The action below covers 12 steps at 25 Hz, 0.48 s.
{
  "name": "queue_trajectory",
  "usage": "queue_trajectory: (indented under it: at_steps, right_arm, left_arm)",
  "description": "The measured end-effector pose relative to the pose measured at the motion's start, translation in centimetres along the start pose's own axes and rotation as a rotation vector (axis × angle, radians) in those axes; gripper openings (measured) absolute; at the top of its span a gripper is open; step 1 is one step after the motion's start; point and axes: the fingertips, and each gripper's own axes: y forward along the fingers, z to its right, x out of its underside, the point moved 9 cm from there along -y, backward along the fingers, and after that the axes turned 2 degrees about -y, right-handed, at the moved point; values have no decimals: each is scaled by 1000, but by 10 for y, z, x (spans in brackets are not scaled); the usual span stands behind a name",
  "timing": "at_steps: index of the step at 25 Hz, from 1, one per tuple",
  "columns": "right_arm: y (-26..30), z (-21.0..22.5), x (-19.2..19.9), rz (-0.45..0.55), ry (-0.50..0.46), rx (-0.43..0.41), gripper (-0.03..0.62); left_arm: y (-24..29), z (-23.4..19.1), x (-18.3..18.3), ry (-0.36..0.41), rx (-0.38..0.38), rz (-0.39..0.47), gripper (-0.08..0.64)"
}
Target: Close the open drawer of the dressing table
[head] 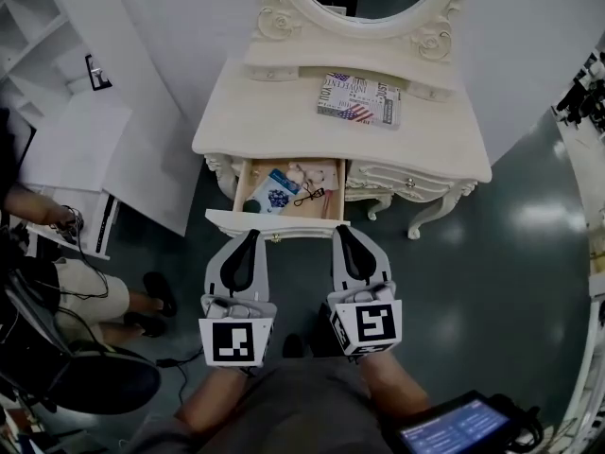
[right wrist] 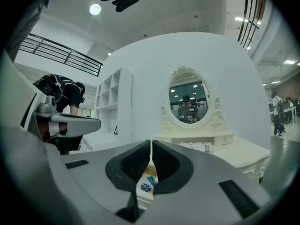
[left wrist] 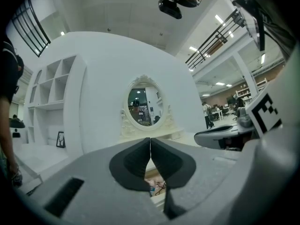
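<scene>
the dressing table (head: pixel 444 149) is cream all over, with carved scrollwork on its mirror frame (head: pixel 279 17). its open drawer (head: pixel 243 185) is pale wood inside and holds a blue-and-white patterned packet (head: pixel 277 197) and a black looped tool (head: pixel 310 197). toward 12 o'clock on the tabletop lies a box (head: pixel 359 99) printed with newsprint lettering and red, white and blue stars and stripes. the left gripper (head: pixel 251 235) and right gripper (head: pixel 342 230) are light grey with black pads, and each carries a cube of black-and-white square markers. the floor (head: pixel 492 253) is a glossy dark grey-green.

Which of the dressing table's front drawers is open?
The left drawer in the head view, pulled out with small items showing inside; the right drawer sits shut.
</scene>
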Motion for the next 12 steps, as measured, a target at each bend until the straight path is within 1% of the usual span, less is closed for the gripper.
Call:
queue_trajectory:
  at_steps: [4,8,12]
  right_arm:
    - [22,14,-1,9,15,-36,15]
    - [41,26,-8,21,9,-95,15]
    - [59,37,-11,35,3,-135,15]
  left_arm:
    - [18,0,-7,7,-42,14,17]
    - [32,0,-13,20,-86,13,17]
    - [44,-1,-18,31,-132,20,17]
